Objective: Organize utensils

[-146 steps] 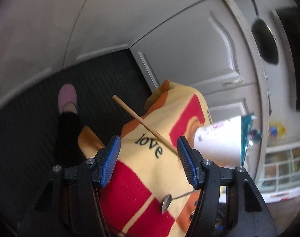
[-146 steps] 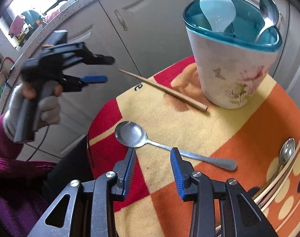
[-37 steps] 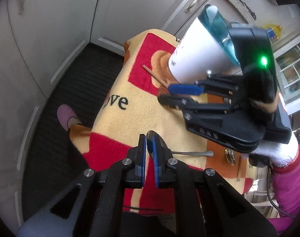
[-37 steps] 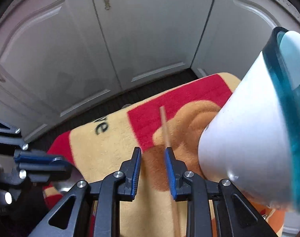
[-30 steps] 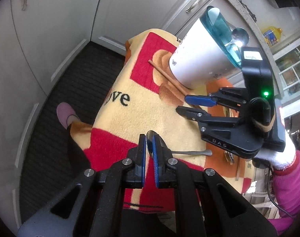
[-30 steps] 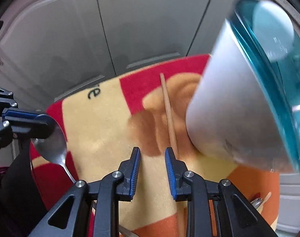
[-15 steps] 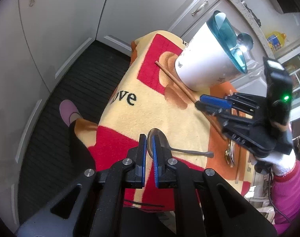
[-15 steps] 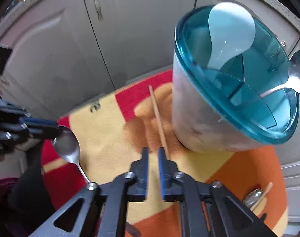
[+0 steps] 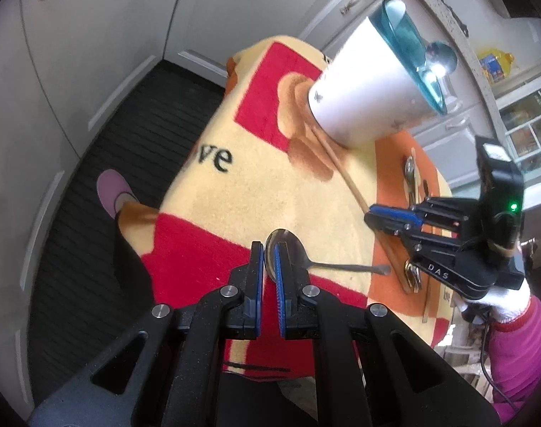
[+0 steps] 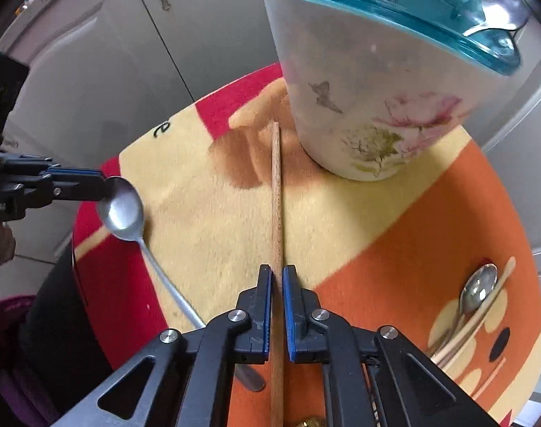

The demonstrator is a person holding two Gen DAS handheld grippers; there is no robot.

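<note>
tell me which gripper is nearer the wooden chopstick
Right. The right gripper is shut on the wooden chopstick. The left gripper is off to the side, clamped on the spoon bowl.

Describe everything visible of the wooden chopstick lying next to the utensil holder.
The wooden chopstick is a slim, straight, light brown stick, plain and unmarked. It lies flat on the patterned cloth, its far end close by the base of the white floral utensil holder; whether they touch is unclear. Its near part runs between the blue fingers of the right gripper, which is shut on it. Its near end is out of view.
</note>
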